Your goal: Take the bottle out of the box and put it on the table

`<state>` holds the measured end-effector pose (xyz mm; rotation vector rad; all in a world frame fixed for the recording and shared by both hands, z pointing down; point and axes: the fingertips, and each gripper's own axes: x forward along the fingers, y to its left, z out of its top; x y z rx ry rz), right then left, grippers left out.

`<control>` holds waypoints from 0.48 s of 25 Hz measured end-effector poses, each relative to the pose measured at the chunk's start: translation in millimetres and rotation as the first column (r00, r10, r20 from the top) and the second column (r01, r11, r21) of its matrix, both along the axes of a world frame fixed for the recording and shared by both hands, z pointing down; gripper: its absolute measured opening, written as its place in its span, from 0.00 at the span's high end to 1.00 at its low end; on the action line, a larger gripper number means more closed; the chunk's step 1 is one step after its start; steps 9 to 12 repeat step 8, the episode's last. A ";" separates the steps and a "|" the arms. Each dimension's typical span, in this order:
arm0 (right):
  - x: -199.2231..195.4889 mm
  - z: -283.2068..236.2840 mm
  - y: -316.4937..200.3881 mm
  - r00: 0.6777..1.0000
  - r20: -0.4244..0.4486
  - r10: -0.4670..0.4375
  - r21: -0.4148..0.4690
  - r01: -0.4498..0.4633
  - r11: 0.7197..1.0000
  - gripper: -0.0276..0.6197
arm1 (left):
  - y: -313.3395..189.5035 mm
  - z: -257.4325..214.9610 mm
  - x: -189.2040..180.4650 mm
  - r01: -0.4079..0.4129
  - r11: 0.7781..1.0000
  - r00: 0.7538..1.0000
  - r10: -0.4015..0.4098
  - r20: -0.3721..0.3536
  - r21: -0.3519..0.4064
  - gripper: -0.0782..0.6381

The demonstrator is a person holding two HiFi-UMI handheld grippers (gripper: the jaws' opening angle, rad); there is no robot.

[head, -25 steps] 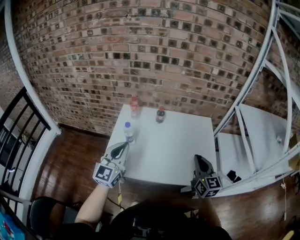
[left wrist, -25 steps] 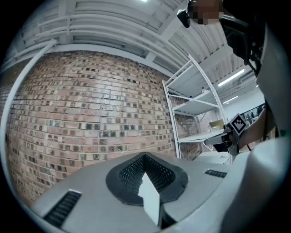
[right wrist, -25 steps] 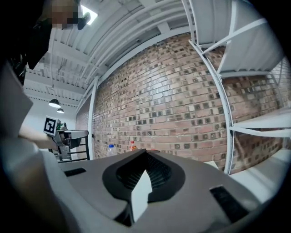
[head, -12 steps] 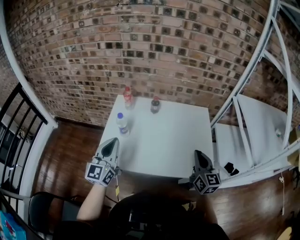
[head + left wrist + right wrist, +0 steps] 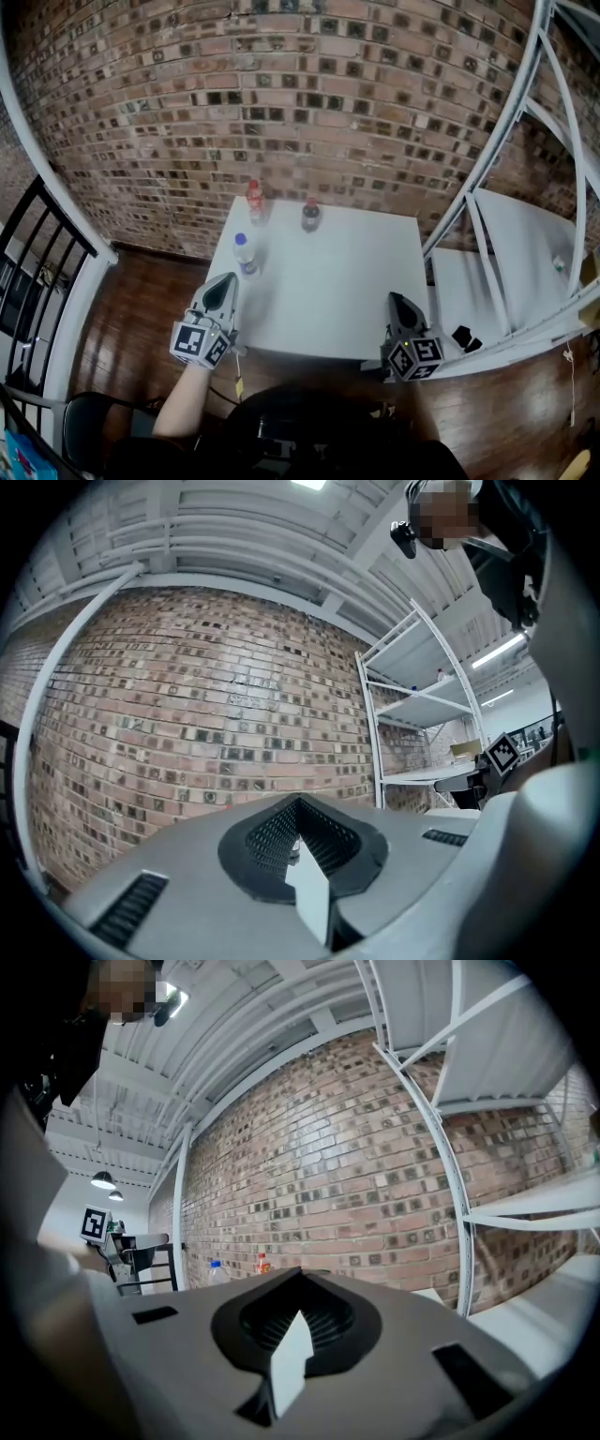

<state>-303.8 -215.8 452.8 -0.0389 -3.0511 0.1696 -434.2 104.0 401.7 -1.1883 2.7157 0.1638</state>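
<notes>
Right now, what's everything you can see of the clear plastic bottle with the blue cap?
The clear plastic bottle with the blue cap stands upright on the white square table, near its left edge. The body looks transparent and the cap is on; label and contents are too small to tell. It stands in front of the red-labelled bottle and apart from the dark red-capped bottle. Only the table touches it; the shut left gripper sits close by, seemingly clear of it.
</notes>
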 end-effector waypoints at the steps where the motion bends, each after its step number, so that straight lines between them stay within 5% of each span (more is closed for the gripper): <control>1: -1.0 0.7 -0.5 1.000 0.000 0.000 -0.002 0.000 1.000 0.95 | 0.1 -1.0 -0.6 -0.001 1.000 1.000 0.001 0.005 0.003 0.89; 12: -5.4 -6.0 -11.2 1.000 0.012 0.019 0.000 -0.019 1.000 0.95 | 0.1 -4.8 -11.8 0.005 1.000 1.000 -0.005 -0.009 0.011 0.89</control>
